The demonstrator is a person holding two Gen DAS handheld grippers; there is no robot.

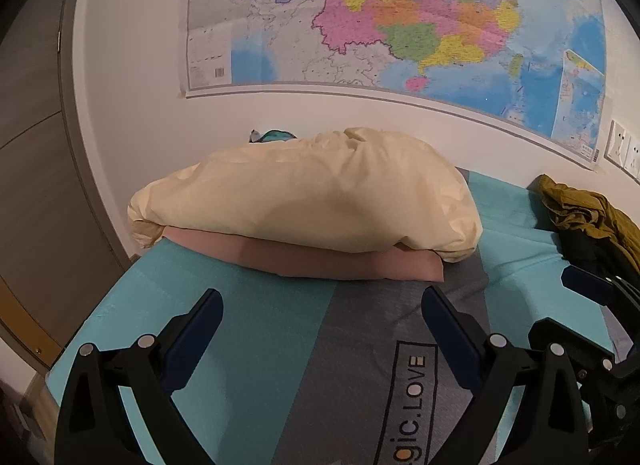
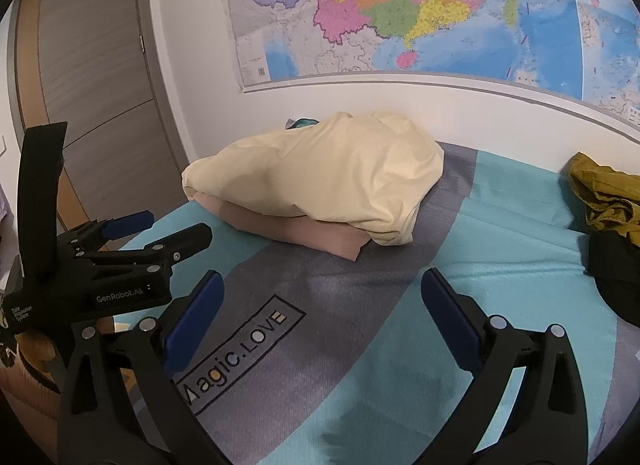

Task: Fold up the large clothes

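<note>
Between garments: both the left gripper (image 1: 322, 313) and right gripper (image 2: 322, 297) hover with fingers spread, holding nothing, over the teal-and-grey striped bedsheet (image 2: 500, 233). The crumpled olive garment (image 2: 604, 195), soft and wrinkled, lies at right edge; the next move probably calls for reaching rightward to it.

Dim warm indoor light, soft shadows, sharp focus, heavy fisheye bending at edges
</note>
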